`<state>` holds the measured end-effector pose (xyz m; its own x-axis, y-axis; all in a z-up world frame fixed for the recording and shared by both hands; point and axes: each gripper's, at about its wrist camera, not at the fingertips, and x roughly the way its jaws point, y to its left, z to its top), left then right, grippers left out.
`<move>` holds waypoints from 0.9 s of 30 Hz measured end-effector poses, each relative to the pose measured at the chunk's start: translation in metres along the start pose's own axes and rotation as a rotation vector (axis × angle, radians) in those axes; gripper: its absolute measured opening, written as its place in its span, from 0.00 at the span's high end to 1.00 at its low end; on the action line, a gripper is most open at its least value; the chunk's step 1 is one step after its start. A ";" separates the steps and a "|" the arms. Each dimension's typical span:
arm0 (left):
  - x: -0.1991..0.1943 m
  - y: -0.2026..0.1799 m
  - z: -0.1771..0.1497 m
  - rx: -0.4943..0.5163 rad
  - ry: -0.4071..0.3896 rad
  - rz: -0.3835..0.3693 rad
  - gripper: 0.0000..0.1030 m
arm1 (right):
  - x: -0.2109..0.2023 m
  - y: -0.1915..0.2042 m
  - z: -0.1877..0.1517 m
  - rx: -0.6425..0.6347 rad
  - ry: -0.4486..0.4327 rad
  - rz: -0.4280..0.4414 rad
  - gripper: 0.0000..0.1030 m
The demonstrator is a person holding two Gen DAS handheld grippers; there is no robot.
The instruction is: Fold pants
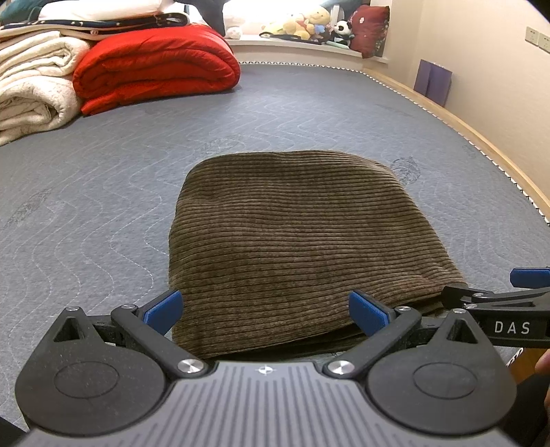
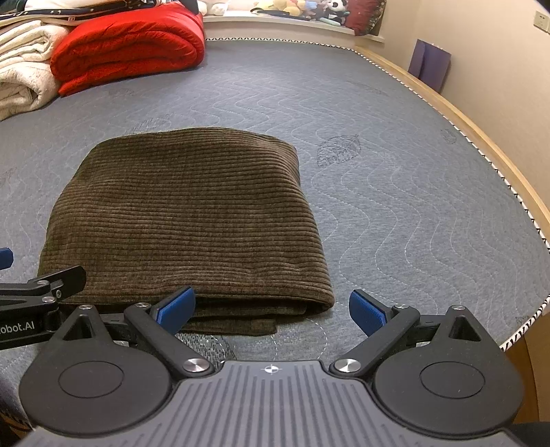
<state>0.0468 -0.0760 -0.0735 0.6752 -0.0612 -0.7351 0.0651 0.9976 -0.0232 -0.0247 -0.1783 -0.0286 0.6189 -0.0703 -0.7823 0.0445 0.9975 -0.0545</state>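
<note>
I see the grey quilted mattress [image 1: 103, 165] filling both views, with a wooden bed frame [image 2: 474, 127] curving along its right edge. Nothing here serves as a container; everything rests directly on the mattress or on the ledge beyond it.

At the far left corner: a stack of cream blankets [image 1: 31, 86], and just beside it, touching, a folded red quilt [image 1: 154, 65]. Some dark-trimmed bedding lies on top of the stack. On the window ledge [image 1: 292, 44] behind, a row of plush toys [image 1: 306, 22] and a dark red cushion [image 1: 369, 29].

The pants [image 2: 185, 220], brown corduroy, lie folded into a compact rectangle near the front edge of the mattress. Layered edges show along the near side; one lower layer sticks out slightly at the front.

My left gripper [image 1: 264, 309]: blue pads spread wide, nothing between them, straddling the near left part of the pants' front edge. I cannot tell whether it touches the fabric.

My right gripper [image 2: 271, 309]: pads likewise spread wide, empty, at the pants' near right corner. Left pad overlaps the folded edge; right pad is over bare mattress.
</note>
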 end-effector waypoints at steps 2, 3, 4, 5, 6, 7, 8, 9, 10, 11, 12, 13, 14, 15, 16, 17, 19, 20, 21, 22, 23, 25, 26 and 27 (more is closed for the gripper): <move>0.000 0.001 0.000 0.001 -0.001 -0.001 0.00 | 0.000 0.000 0.000 0.000 0.000 0.000 0.06; 0.000 0.001 0.000 0.000 -0.001 -0.001 0.00 | 0.000 0.000 0.000 -0.001 0.001 0.000 0.06; 0.000 0.001 0.000 0.000 -0.001 -0.002 0.00 | 0.000 0.000 0.000 -0.002 0.001 0.000 0.06; 0.000 0.001 0.000 0.001 -0.001 -0.002 0.00 | 0.000 0.000 0.000 -0.001 0.001 0.000 0.06; 0.000 0.001 0.000 0.002 -0.001 -0.002 0.00 | 0.000 0.001 0.000 -0.001 0.001 0.000 0.06; 0.000 0.001 0.000 0.003 -0.001 -0.002 0.00 | 0.000 0.000 0.000 -0.001 0.001 0.000 0.06; 0.000 0.001 0.000 0.004 -0.002 -0.002 0.00 | 0.000 0.001 0.000 -0.002 0.001 0.000 0.06; 0.000 0.001 0.000 0.004 -0.002 -0.003 0.00 | 0.000 0.001 0.000 -0.002 0.002 0.000 0.06; 0.000 0.001 0.000 0.005 -0.003 -0.003 0.00 | 0.000 0.000 0.000 -0.002 0.002 0.000 0.06; 0.000 0.001 0.000 0.006 -0.003 -0.003 0.00 | 0.000 0.001 0.000 -0.001 0.002 0.000 0.06; 0.000 0.001 0.000 0.006 -0.003 -0.003 0.00 | 0.000 0.001 0.000 -0.001 0.002 0.000 0.06; 0.000 0.001 0.000 0.005 -0.003 -0.003 0.00 | 0.000 0.001 0.000 -0.002 0.002 0.000 0.06; 0.000 0.001 0.000 0.005 -0.003 -0.003 0.00 | 0.000 0.001 0.000 -0.002 0.002 0.000 0.06; 0.000 0.001 0.000 0.006 -0.003 -0.003 0.00 | 0.000 0.001 0.000 -0.002 0.002 0.000 0.06; 0.000 0.000 0.000 0.006 -0.003 -0.003 0.00 | 0.000 0.001 0.000 -0.002 0.002 -0.001 0.06; 0.000 0.000 0.000 0.007 -0.004 -0.004 0.00 | 0.000 0.001 0.000 -0.002 0.002 -0.001 0.06; -0.001 0.000 0.000 0.012 -0.007 -0.007 0.00 | 0.000 0.002 0.000 -0.001 0.002 -0.001 0.06; -0.001 0.000 -0.001 0.015 -0.009 -0.008 0.00 | 0.000 0.002 0.000 -0.001 0.002 -0.001 0.06; -0.001 0.000 -0.001 0.017 -0.011 -0.010 0.00 | 0.000 0.002 0.000 -0.002 0.002 -0.001 0.06; -0.002 0.000 -0.001 0.019 -0.012 -0.012 0.00 | 0.000 0.002 0.000 -0.002 0.002 -0.001 0.06; -0.002 -0.001 -0.001 0.020 -0.011 -0.013 0.00 | 0.000 0.002 0.001 -0.001 0.002 -0.001 0.06; -0.002 -0.001 -0.001 0.022 -0.012 -0.014 0.00 | 0.000 0.002 0.000 0.000 0.003 -0.001 0.06; -0.002 -0.002 -0.001 0.024 -0.013 -0.014 0.00 | 0.000 0.002 0.000 0.001 0.005 0.000 0.06; -0.002 -0.001 -0.002 0.025 -0.014 -0.014 0.00 | 0.001 0.001 0.000 0.000 0.006 0.001 0.06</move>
<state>0.0443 -0.0772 -0.0735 0.6843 -0.0753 -0.7253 0.0929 0.9956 -0.0157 -0.0244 -0.1772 -0.0297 0.6141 -0.0694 -0.7862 0.0441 0.9976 -0.0537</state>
